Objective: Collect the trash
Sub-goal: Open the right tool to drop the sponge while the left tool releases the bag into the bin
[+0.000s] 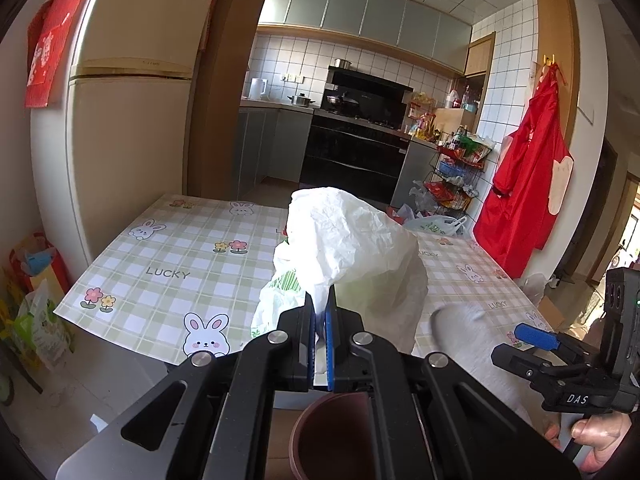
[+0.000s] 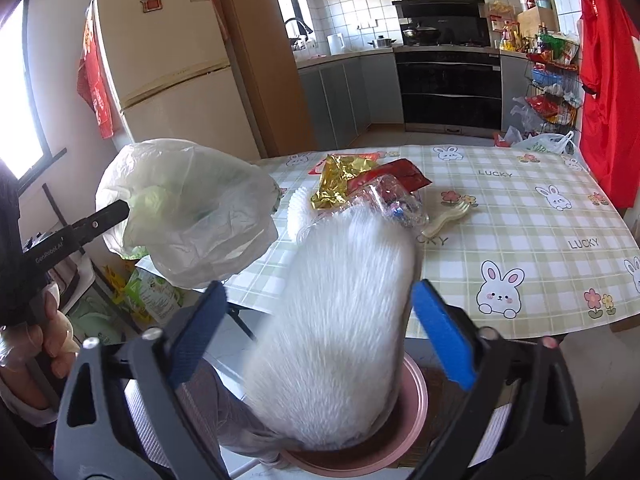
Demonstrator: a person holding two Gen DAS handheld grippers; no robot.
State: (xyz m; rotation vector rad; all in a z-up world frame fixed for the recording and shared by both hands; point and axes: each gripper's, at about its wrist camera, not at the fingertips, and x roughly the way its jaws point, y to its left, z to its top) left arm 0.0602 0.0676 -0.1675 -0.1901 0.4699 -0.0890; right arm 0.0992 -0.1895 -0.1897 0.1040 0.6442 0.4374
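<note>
White ribbed item [image 2: 336,320] blurred over pink bin [image 2: 404,436], end inside.

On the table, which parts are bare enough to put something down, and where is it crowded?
The table is bare along its right side, right of the plastic fork. In the left wrist view, the left half beside the fridge is also bare. The middle is crowded: gold wrapper, red packet, clear plastic.

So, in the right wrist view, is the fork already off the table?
No: the fork lies on the checked tablecloth beside the clear plastic wrapper.
</note>
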